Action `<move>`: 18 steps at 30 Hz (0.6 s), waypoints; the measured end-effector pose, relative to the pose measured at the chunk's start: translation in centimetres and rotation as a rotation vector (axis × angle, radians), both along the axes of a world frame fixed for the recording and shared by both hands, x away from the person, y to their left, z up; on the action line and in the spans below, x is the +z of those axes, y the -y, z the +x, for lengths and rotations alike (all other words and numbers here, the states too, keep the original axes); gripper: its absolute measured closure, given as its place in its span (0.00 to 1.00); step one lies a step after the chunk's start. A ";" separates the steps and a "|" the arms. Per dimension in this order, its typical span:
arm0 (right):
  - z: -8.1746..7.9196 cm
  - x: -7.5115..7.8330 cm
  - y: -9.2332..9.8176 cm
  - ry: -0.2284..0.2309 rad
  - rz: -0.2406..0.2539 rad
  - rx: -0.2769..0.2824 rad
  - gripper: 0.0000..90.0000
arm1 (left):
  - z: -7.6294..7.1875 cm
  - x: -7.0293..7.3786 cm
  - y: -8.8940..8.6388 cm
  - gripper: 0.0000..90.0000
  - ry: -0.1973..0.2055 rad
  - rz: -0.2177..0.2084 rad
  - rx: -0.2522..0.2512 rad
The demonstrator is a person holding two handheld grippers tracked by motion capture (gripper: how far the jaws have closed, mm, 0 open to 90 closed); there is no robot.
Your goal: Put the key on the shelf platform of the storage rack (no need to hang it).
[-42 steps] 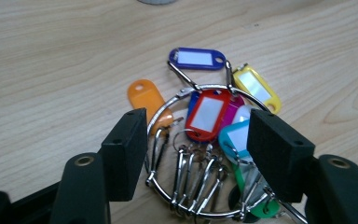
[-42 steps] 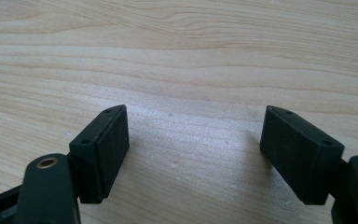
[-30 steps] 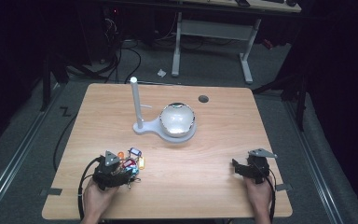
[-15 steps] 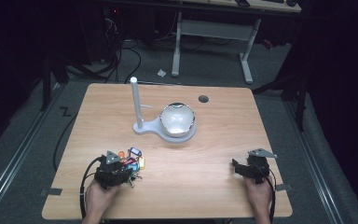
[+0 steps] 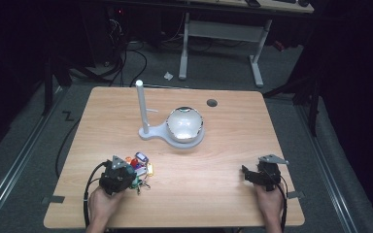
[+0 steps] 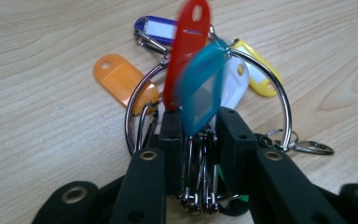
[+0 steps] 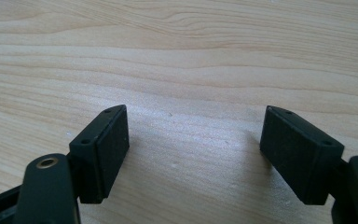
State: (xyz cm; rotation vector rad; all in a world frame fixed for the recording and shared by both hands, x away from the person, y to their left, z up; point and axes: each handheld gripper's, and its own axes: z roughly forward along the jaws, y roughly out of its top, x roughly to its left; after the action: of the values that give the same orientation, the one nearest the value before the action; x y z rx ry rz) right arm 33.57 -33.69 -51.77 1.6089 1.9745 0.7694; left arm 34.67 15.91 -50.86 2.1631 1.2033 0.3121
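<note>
Left gripper [image 6: 199, 135] jaws just closed on key tags [image 6: 200, 88] — red tag upright, pointing away

Wooden table [image 5: 233, 160]: key bunch [image 5: 141, 167], white stand [image 5: 175, 128]

Black grippers [image 5: 118, 175], apparently matte, grey three-cornered plates, black cables

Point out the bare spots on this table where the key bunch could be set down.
Bare wood lies between the left gripper and right gripper, and right of the white stand toward the table edge. It is crowded around the key bunch at the near-left.
</note>
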 end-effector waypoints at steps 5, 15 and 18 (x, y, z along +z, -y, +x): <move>0.0 0.0 0.0 0.000 0.000 0.000 0.27 | 0.1 0.2 0.2 0.83 -0.004 0.020 -0.010; 0.0 0.0 0.0 0.000 0.000 0.000 0.27 | 0.3 1.6 0.0 0.84 0.025 -0.007 -0.021; 0.0 0.0 0.0 0.000 0.000 0.000 0.27 | 0.3 2.3 -0.1 0.84 0.036 -0.022 -0.024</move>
State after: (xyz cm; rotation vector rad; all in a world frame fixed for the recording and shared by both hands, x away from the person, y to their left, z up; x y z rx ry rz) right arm 33.57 -33.69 -51.77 1.6090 1.9746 0.7699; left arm 35.00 15.97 -48.60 2.1426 1.1548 0.3244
